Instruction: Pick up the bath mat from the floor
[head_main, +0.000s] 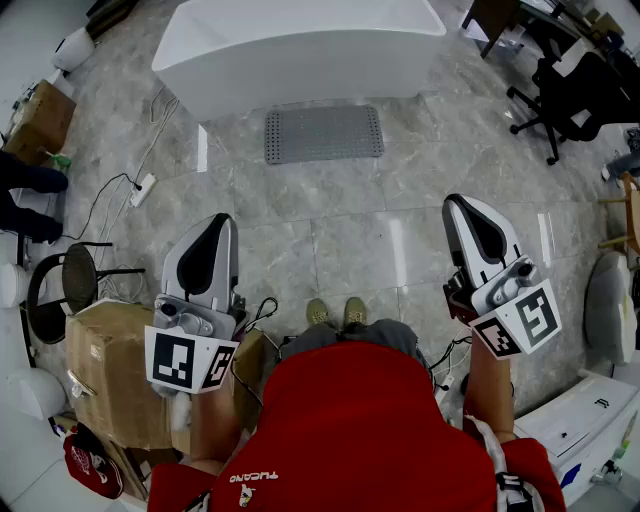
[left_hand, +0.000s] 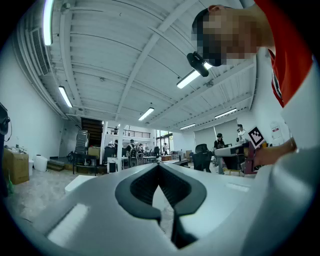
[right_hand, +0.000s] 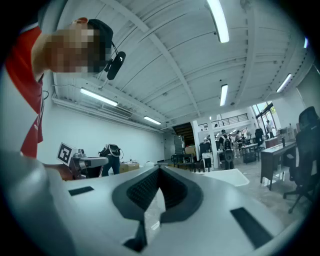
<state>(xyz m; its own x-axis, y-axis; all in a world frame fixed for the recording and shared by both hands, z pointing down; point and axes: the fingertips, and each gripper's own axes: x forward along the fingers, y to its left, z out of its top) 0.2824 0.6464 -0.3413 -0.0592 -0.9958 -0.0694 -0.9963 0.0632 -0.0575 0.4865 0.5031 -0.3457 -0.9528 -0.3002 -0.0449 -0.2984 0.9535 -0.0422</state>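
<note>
Pre-approach, by appearance: left gripper (head_main: 221, 224) and right gripper (head_main: 459, 205) are closed and empty; bath mat (head_main: 323, 134) at twelve o'clock likely requires a forward, downward reach.

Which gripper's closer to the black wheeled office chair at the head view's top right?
Right. The right gripper sits below and left of the black wheeled office chair in the head view. The left gripper is well off to the left, across the floor.

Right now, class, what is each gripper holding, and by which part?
Nothing. The left gripper and the right gripper are both shut and empty. The bath mat lies on the floor beside the bathtub, well ahead of them.
</note>
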